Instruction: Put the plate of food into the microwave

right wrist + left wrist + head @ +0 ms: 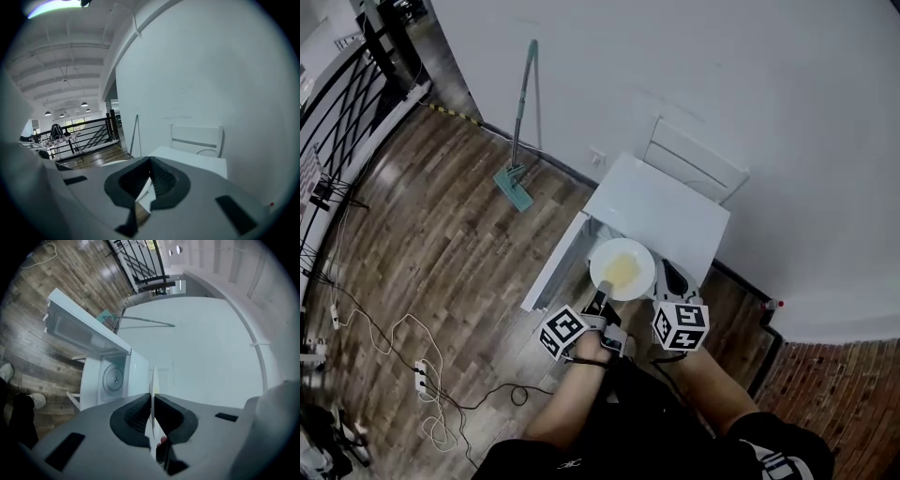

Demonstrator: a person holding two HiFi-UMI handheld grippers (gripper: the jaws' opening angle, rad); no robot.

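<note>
Item 1: white round ceramic plate (pixel 622 269) of yellow food. Stiff, breakable, slick; judged best carried level by its rim. Location: before open white microwave (pixel 105 380). Left gripper (pixel 152 404) clamps rim; right gripper (pixel 150 178) closed, seemingly empty.

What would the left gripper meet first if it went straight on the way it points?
Likely the open microwave: the left gripper, clamping the plate, points just beside its cavity; depth unclear.
</note>
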